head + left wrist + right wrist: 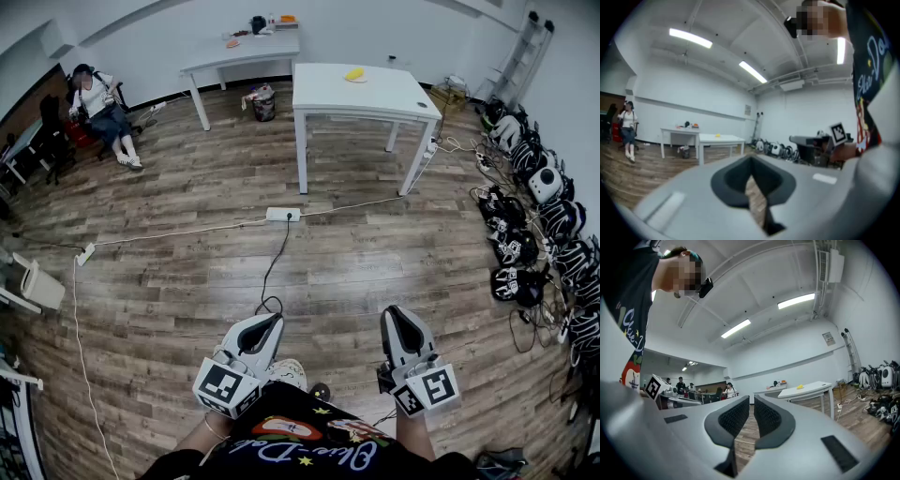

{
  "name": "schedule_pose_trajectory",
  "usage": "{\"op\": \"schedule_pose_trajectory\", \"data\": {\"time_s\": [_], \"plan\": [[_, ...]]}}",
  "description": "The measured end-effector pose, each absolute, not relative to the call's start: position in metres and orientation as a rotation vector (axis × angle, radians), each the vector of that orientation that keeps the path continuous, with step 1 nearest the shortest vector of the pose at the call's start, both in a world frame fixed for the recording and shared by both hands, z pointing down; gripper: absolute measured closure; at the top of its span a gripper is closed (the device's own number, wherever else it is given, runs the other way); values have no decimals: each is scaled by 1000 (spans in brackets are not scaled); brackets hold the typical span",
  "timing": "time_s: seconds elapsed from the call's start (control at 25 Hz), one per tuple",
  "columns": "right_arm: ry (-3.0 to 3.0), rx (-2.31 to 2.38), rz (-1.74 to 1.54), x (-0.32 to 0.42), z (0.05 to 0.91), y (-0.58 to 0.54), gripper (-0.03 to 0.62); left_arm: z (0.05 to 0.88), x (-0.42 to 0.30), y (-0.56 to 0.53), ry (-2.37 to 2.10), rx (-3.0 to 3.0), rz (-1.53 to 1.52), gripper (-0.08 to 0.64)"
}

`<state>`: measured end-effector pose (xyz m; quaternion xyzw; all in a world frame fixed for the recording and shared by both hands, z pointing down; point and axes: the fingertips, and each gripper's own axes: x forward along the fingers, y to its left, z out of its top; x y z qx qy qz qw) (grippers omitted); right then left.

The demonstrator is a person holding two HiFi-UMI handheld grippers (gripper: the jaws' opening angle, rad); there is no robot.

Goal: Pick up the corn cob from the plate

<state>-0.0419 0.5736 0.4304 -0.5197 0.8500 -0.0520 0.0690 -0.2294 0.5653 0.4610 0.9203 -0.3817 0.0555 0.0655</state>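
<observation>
A small yellow thing, seemingly the corn cob, lies on the white table far across the room; a plate under it is too small to make out. The cob also shows in the left gripper view and the right gripper view. Both grippers are held close to the person's body, well away from that table. My left gripper has its jaws together and holds nothing. My right gripper is shut too, and only wooden floor shows past its pads.
A second white table with small items stands behind. A person sits at the far left. A power strip and cables cross the wooden floor. Black-and-white devices line the right wall. A bin stands between the tables.
</observation>
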Motion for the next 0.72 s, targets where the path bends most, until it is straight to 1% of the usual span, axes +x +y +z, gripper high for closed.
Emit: {"op": "schedule_pose_trajectory", "data": {"time_s": [0.16, 0.36, 0.52, 0.72], "plan": [[2579, -1521, -178, -48, 434, 542, 575, 471, -226, 533, -1133, 2745, 165, 563], [2574, -1556, -194, -26, 439, 488, 575, 480, -209, 470, -1117, 2752, 115, 563], [2543, -1512, -203, -21, 424, 412, 575, 476, -196, 392, -1097, 2804, 77, 563], [2516, -1470, -111, -28, 383, 300, 574, 462, -186, 279, -1080, 2805, -11, 563]]}}
